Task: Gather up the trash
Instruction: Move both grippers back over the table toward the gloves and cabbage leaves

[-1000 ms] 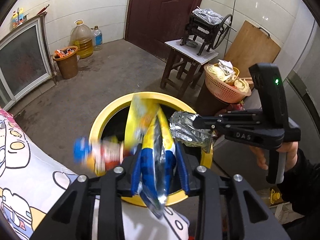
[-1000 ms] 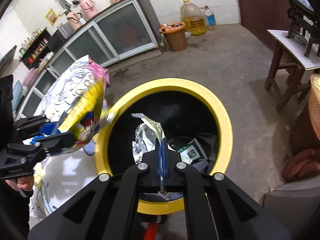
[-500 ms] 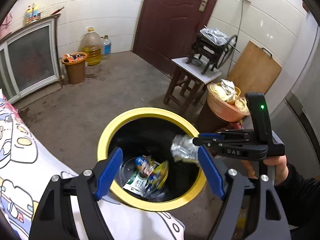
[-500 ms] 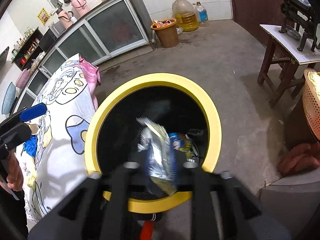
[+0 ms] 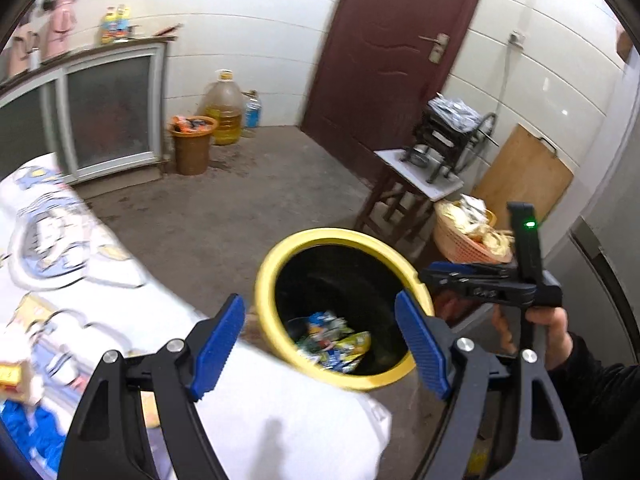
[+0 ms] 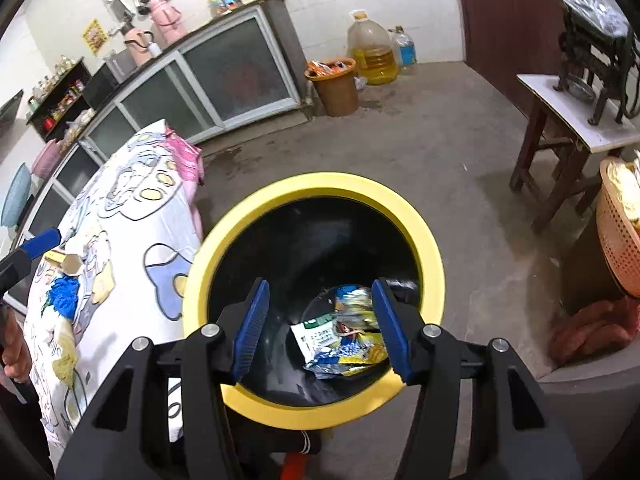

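A black bin with a yellow rim (image 6: 312,184) stands on the floor beside the cloth-covered table (image 6: 132,200). Crumpled snack wrappers (image 6: 344,340) lie at its bottom. My right gripper (image 6: 322,328) hangs over the bin's mouth; its jaws are opening and nothing is between them. My left gripper (image 5: 320,344) is open and empty, over the table edge next to the bin (image 5: 264,280). The right gripper (image 5: 430,278) shows beyond the bin's right rim, held by a hand (image 5: 552,328). A blue crumpled piece (image 6: 64,296), a cardboard tube (image 6: 74,264) and yellowish scraps (image 6: 64,356) lie on the table.
A brown bucket full of litter (image 6: 334,84) and an oil jug (image 6: 370,56) stand by the glass-front cabinet (image 6: 224,80). A wooden stool (image 6: 560,132) bearing a cast-iron machine and an orange basket (image 6: 620,232) are to the right. Bare concrete floor lies behind the bin.
The left gripper opened and its yellow-blue snack bag dropped into the bin; it then drew back over the table. The right gripper opened and its foil wrapper fell in.
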`<move>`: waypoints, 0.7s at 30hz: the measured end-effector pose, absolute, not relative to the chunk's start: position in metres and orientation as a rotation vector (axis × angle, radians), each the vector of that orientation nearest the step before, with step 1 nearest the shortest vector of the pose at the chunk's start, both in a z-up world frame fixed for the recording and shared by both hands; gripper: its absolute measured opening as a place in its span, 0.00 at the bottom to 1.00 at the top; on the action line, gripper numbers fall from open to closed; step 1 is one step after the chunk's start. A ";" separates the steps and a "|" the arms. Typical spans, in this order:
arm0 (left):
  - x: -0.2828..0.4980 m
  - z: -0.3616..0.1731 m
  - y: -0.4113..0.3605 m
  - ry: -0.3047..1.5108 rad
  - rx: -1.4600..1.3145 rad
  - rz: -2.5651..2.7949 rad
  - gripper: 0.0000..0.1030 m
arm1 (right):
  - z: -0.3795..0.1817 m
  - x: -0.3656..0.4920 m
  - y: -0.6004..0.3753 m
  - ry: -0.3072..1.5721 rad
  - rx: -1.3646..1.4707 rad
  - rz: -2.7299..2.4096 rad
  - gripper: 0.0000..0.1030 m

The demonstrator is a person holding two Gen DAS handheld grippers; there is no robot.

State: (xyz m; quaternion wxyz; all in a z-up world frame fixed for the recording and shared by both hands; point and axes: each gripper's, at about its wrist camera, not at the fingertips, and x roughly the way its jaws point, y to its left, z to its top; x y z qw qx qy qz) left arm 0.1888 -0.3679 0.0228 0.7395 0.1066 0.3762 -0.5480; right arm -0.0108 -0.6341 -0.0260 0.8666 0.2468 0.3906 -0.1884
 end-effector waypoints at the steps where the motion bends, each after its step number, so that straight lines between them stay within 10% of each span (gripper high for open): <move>1: 0.192 0.024 -0.358 0.819 0.237 -1.183 0.72 | -0.022 -0.009 -0.630 0.808 0.505 -0.382 0.51; 21: 0.204 0.029 -0.061 0.754 0.341 -0.728 0.81 | 0.026 0.078 -0.442 0.811 0.178 0.246 0.51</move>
